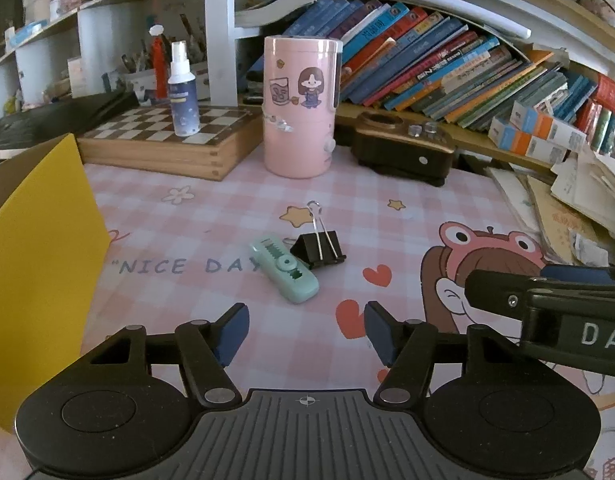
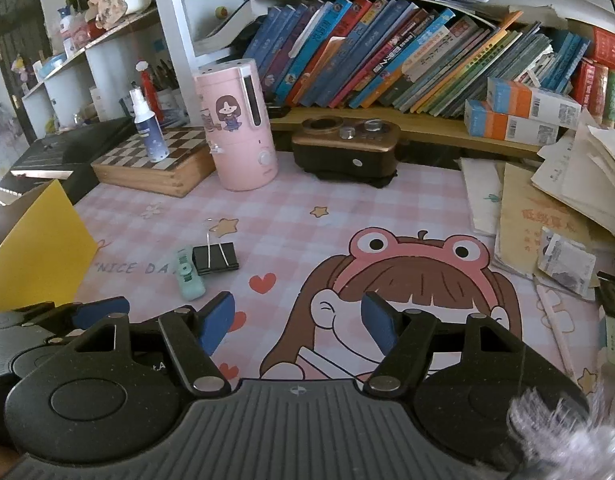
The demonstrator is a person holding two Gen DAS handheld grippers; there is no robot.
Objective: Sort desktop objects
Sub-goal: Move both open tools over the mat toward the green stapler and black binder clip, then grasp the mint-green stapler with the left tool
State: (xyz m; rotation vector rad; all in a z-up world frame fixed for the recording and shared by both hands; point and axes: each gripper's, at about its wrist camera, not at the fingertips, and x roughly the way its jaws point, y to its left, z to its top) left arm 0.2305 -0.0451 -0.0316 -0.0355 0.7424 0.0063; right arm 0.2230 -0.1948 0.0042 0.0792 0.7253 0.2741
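A mint-green correction tape point(image 1: 285, 273) lies on the pink checked desk mat point(image 1: 211, 216), touching a black binder clip point(image 1: 319, 246) just behind it. Both also show in the right wrist view: the tape point(image 2: 188, 275) and the clip point(image 2: 215, 258), left of centre. My left gripper point(image 1: 305, 330) is open and empty, a short way in front of the tape. My right gripper point(image 2: 295, 320) is open and empty over the cartoon girl print, to the right of both objects. Its fingers reach into the left wrist view point(image 1: 547, 300) at the right edge.
A yellow box point(image 1: 39, 264) stands at the left edge of the mat. Behind are a pink humidifier point(image 1: 301, 108), a wooden chessboard box point(image 1: 167, 138) with a spray bottle point(image 1: 182, 92) on it, a brown-black device point(image 1: 403, 148), a bookshelf and a paper pile point(image 2: 567, 200) at right.
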